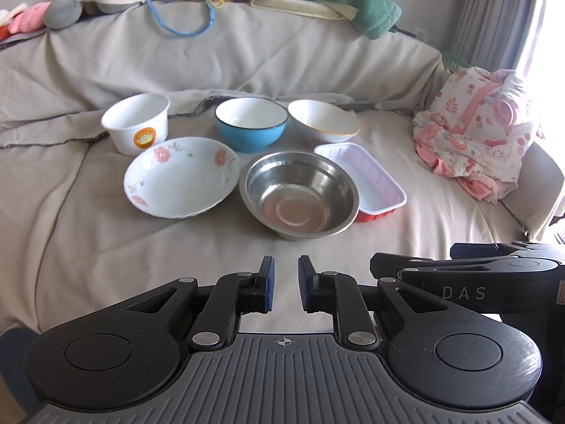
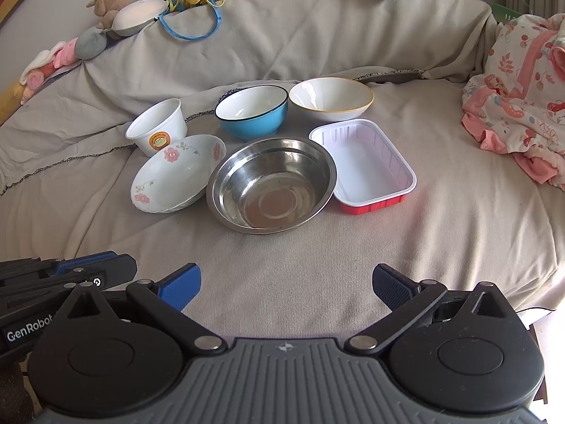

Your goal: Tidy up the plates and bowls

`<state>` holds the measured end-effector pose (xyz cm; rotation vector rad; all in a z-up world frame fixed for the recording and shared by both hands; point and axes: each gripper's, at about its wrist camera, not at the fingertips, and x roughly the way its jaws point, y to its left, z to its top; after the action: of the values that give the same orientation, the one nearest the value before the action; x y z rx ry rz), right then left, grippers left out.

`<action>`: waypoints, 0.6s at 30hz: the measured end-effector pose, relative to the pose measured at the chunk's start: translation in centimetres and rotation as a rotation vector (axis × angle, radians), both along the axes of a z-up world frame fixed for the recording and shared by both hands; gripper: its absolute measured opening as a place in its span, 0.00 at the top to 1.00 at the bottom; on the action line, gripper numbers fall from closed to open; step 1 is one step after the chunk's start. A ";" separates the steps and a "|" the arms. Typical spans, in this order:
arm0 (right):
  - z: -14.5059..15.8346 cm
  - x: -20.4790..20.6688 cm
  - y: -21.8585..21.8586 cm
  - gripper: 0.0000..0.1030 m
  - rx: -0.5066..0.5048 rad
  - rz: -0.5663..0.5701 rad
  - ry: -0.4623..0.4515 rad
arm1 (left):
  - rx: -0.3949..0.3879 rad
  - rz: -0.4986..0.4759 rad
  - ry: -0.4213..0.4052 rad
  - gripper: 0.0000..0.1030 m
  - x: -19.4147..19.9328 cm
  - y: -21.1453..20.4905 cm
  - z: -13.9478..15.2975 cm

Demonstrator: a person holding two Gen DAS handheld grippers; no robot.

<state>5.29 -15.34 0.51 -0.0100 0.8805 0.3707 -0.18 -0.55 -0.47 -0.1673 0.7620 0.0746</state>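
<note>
Left gripper [image 1: 285, 284] fingers nearly pressed together, empty; right gripper [image 2: 285, 288] fingers spread, empty; steel bowl [image 2: 271, 185] ahead of both, nothing stacked yet.

Left hand-held gripper [image 1: 285, 284] nearly closed; right [image 2: 286, 288] wide.

Lighting: daylight, bright, entering from the right of the fingers past the curtain [image 1: 501, 10]; the far right edge of both views burns out to white.
Glare: soft highlights on the inner wall of the steel bowl [image 1: 300, 194] and on the white tray [image 2: 363, 162] ahead of the fingers.
Shadows: faint, soft-edged, falling left of the dishes on the grey bed cover [image 1: 106, 247].
Focus: sharp across the middle; slight softness toward the rim.
Distortion: strong fisheye bowing, dark rounded corners, the cover's far edge curving.
</note>
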 end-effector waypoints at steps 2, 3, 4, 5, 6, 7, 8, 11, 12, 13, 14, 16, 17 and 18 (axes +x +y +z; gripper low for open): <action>-0.2 0.0 0.0 0.00 -0.001 0.000 0.001 | 0.001 0.000 0.000 0.82 0.0 0.0 0.0; -0.2 0.0 0.0 0.00 -0.002 0.000 0.002 | 0.000 0.000 0.000 0.82 0.0 0.0 0.0; -0.2 0.0 0.0 0.00 -0.002 0.001 0.002 | 0.000 0.000 0.001 0.82 0.0 0.0 0.0; -0.2 0.0 0.0 0.00 -0.003 0.002 0.004 | 0.000 0.000 0.001 0.82 0.0 0.0 0.0; -0.2 0.0 0.0 0.00 -0.004 0.003 0.005 | 0.001 -0.001 0.001 0.82 0.0 0.1 0.0; -0.2 -0.1 0.0 0.00 -0.004 0.003 0.006 | 0.000 -0.001 0.000 0.82 0.0 0.1 0.0; -0.2 -0.1 0.0 0.00 -0.005 0.003 0.006 | -0.001 -0.001 0.001 0.82 0.0 0.0 0.0; -0.2 -0.1 0.1 0.00 -0.006 0.004 0.008 | -0.001 -0.002 0.000 0.82 0.0 0.0 0.0; -0.1 0.0 0.1 0.00 -0.007 0.005 0.008 | -0.002 -0.002 0.000 0.82 0.0 0.0 0.0; -0.1 0.0 0.2 0.00 -0.008 0.005 0.009 | -0.002 -0.001 0.001 0.82 0.0 0.0 0.0; -0.1 0.0 0.2 0.00 -0.008 0.005 0.008 | -0.002 -0.002 0.000 0.82 0.0 0.1 0.0; -0.1 0.0 0.2 0.00 -0.008 0.005 0.008 | -0.003 -0.003 0.000 0.82 0.0 0.1 0.0; -0.1 0.0 0.2 0.00 -0.008 0.005 0.008 | -0.003 -0.003 0.000 0.82 0.0 0.1 0.0; -0.1 0.0 0.2 0.00 -0.008 0.004 0.008 | -0.003 -0.003 0.000 0.82 0.0 0.1 0.0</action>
<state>5.31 -15.12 0.45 -0.0177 0.8903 0.3715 -0.20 -0.49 -0.46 -0.1691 0.7626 0.0709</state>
